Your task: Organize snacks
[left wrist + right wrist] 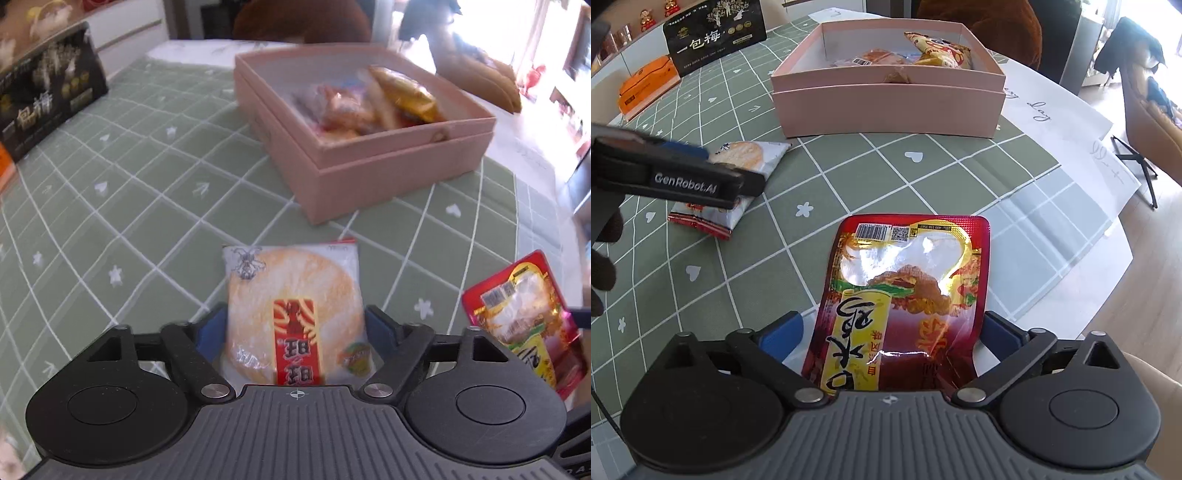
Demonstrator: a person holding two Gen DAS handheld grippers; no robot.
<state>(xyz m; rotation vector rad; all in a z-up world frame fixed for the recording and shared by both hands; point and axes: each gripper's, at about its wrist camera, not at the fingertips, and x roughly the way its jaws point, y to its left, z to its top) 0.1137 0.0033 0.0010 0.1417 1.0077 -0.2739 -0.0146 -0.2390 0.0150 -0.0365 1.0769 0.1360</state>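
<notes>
The left gripper (295,325) stands wide open over a rice cracker packet (291,314), which lies on the green checked tablecloth (129,192) between the blue fingers (212,328). Near right is a red snack pouch (524,321). Far right, a pink box (369,166) holds several snacks. Far left stands a black box (48,96).

The table (923,192) wears a sage-green cloth crossed by a white grid, dotted with white hearts and flowers. On it the box (886,107) is plain pale pink. Near the box lies a white cracker packet (291,314) with a red band, and beside that a glossy red pouch (905,302) with a yellow label. Behind the box stands a black carton (714,35) with gold print.
</notes>
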